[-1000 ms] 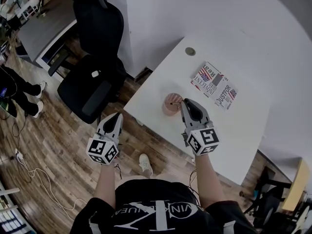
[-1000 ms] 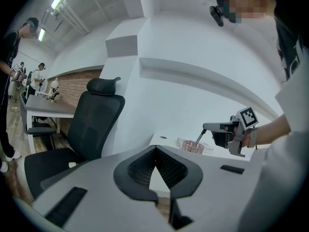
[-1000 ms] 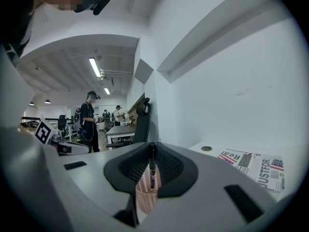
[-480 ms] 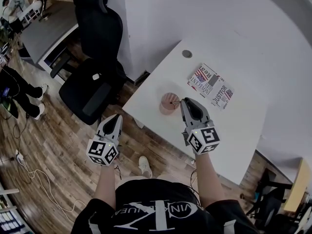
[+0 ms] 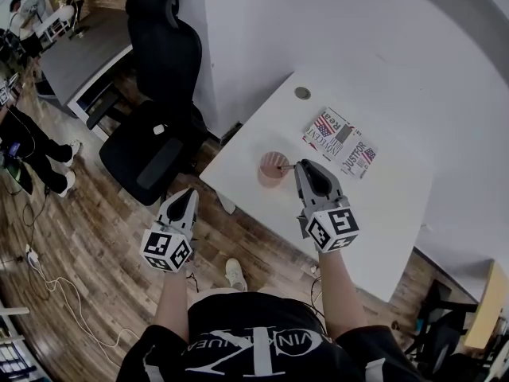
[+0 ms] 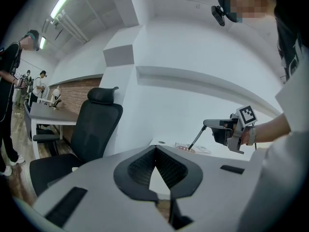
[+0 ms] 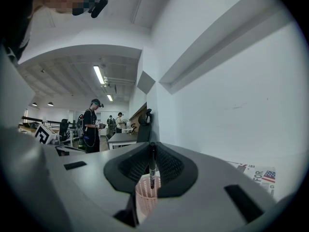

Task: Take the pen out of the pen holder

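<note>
The right gripper [image 5: 301, 164] is clamping the pen [image 7: 152, 170] over the pen holder [image 5: 273, 169] — the left gripper [image 5: 191, 191], jaws together, is hovering at its eight o'clock.

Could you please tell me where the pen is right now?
The pen is clamped in the right tool, hanging tip-down over the pink pen holder, which stands left of the magazine in the head view.

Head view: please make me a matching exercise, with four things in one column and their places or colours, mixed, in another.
Things:
1 pen
2 pen holder
3 printed paper
4 office chair

Places or colours:
a pink, standing on the table
b black, beside the table
c lying flat, with flag pictures
d in the jaws of the right gripper

Pairs: 1-d, 2-a, 3-c, 4-b
</note>
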The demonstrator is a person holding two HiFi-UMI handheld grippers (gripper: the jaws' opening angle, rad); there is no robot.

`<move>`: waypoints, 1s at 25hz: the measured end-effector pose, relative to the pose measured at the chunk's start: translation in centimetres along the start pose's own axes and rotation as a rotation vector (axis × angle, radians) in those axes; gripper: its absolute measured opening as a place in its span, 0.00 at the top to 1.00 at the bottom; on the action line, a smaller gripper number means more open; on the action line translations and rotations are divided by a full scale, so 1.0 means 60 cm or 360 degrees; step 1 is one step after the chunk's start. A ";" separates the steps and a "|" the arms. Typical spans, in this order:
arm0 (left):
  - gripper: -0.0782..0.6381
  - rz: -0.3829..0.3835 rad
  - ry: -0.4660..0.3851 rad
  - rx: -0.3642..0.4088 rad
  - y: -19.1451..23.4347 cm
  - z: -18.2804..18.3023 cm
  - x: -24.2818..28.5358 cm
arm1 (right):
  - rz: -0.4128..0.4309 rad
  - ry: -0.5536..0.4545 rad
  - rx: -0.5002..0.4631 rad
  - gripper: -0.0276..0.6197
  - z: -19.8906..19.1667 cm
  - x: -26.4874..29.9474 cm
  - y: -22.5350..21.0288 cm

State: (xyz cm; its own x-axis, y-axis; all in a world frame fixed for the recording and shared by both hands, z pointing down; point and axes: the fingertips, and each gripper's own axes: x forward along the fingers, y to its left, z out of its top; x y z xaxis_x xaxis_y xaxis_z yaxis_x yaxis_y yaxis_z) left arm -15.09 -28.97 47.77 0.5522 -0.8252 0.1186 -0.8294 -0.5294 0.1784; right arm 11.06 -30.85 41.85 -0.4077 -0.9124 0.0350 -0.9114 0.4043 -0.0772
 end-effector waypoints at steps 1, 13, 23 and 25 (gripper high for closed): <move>0.87 0.0000 -0.0003 0.0002 -0.004 0.001 -0.002 | 0.0000 -0.0003 -0.0001 0.87 0.002 -0.004 0.000; 0.87 0.0006 -0.0012 0.0013 -0.037 0.000 -0.030 | 0.0013 -0.0070 -0.0009 0.87 0.028 -0.049 0.000; 0.87 0.0018 -0.0012 0.0010 -0.063 -0.007 -0.045 | -0.0007 -0.0031 -0.0011 0.87 0.013 -0.090 -0.011; 0.87 0.0029 -0.0018 0.0010 -0.066 -0.008 -0.049 | -0.0007 -0.0019 -0.0018 0.87 0.008 -0.099 -0.014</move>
State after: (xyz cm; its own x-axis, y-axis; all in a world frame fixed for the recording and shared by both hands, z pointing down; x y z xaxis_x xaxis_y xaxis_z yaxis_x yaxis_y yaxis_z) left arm -13.39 -24.38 47.21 0.5359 -0.8370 0.1108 -0.8400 -0.5153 0.1701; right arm 14.24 -25.81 41.21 -0.4031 -0.9149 0.0236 -0.9138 0.4009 -0.0656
